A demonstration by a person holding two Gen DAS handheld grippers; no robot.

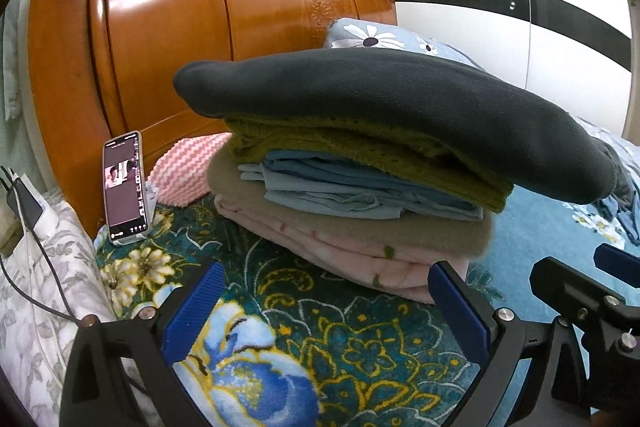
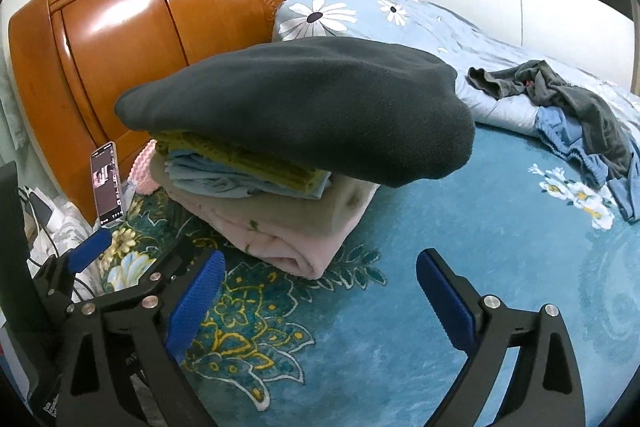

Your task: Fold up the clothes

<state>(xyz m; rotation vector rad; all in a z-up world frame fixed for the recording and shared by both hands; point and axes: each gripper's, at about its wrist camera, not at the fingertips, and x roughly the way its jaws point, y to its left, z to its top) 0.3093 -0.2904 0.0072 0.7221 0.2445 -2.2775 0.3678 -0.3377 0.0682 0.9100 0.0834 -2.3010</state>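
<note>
Ribbed blue tongs (image 1: 328, 303) gape before rounded fleece stack (image 1: 360, 163).

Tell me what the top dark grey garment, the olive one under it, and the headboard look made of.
Dark grey garment: probably fleece; matte, fuzzy nap, thick rounded fold.
Olive garment: seemingly a knit; coarse, bumpy texture along its folded edge.
Headboard: wood or wood veneer with glossy varnish; orange-brown, bright window reflection, carved floral panel.

wooden headboard (image 1: 160, 27), propped phone (image 1: 124, 187), floral pillow (image 2: 320, 15), patterned blanket (image 2: 440, 267)
</note>
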